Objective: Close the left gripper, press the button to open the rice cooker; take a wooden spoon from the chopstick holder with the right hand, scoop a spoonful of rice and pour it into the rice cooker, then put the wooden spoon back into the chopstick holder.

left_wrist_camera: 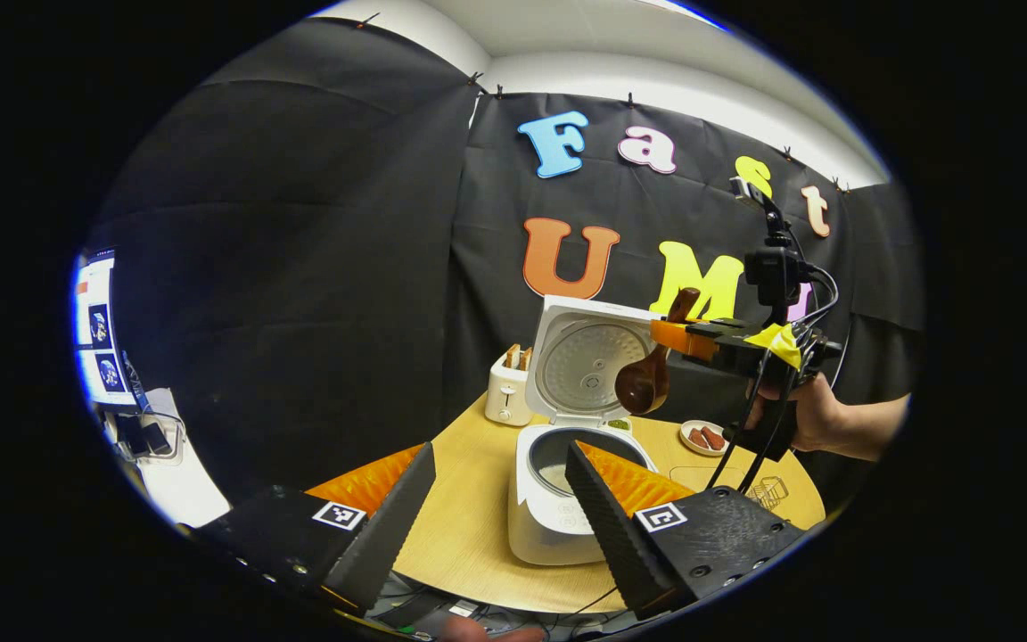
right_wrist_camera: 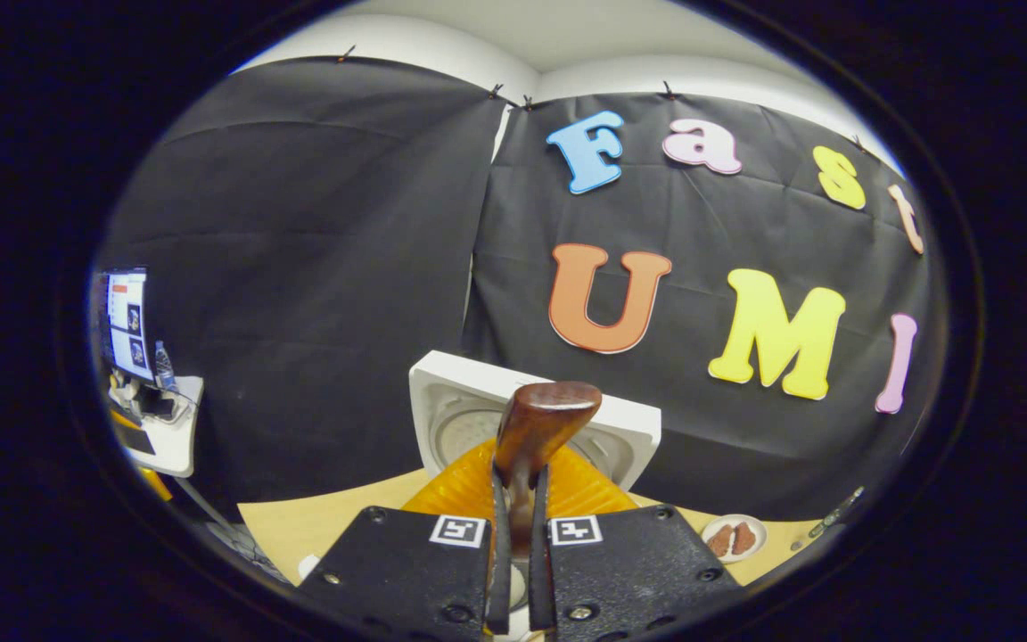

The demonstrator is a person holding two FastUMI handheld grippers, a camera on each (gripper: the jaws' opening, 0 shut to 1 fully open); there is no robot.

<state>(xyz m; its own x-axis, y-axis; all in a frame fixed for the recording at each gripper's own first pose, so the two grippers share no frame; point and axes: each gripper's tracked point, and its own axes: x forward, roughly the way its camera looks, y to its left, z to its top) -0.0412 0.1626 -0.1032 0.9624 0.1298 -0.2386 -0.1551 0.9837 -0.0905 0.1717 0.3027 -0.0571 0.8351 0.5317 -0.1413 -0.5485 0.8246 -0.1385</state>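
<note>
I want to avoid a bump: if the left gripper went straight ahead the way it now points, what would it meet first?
Probably the rice cooker, which stands open between the left gripper's spread fingers, its raised lid just behind. Depth is hard to judge in the left gripper view, so it might pass above the pot and meet the lid.

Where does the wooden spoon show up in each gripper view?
Left gripper view: wooden spoon right of centre, bowl hanging over the open rice cooker, held by the right gripper.
Right gripper view: handle bottom centre, between the fingers.
Shared landmark: the raised cooker lid.
</note>
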